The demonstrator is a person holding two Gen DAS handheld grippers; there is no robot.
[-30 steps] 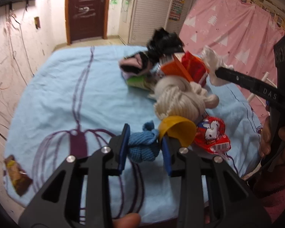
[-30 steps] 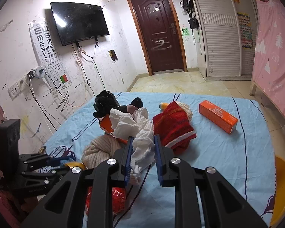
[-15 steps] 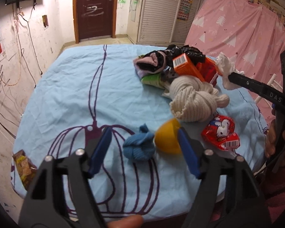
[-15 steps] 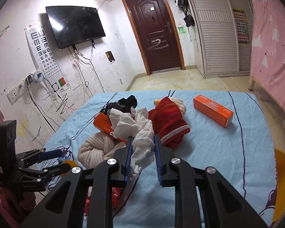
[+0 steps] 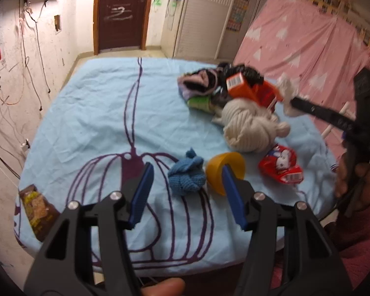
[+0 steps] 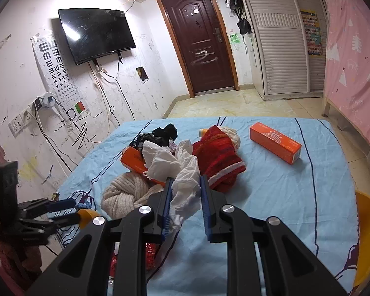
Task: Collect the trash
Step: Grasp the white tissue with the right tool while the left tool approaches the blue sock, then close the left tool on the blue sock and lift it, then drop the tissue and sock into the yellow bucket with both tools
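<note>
Two handheld grippers work over a bed covered with a light blue sheet (image 5: pixel 91 113). Left gripper (image 5: pixel 187 192) has its blue-padded jaws spread wide and holds nothing; just ahead of it, between the jaw tips, lie a small blue knitted bundle (image 5: pixel 187 175) and, beside that toward the right jaw, a yellow plastic cup (image 5: pixel 225 170) tipped on its side, which looks empty as far as its mouth can be seen. Right gripper (image 6: pixel 185 202) is clamped on a crumpled white tissue (image 6: pixel 177 170), lifted above the bedding. Ahead of the right gripper sits a mixed heap: a cream knitted hat (image 6: pixel 125 192) to its left, an orange carton (image 6: pixel 138 164) partly under the tissue, black fabric (image 6: pixel 161 133) farther off, and a red knitted garment (image 6: pixel 219 157) slightly to its right. A second orange box (image 6: pixel 275 146) lies alone farther right. A red snack wrapper (image 5: pixel 281 165) rests to the right of the left gripper, and a brown snack packet (image 5: pixel 37 209) lies far to its left at the bed's edge. By these views the collecting seems barely under way: one tissue is in hand, while wrappers, packet and boxes remain spread out. No bin or bag can be identified; a yellow rounded object (image 6: pixel 365 231) at the right edge may be a chair or a tub, and its contents cannot be seen.
</note>
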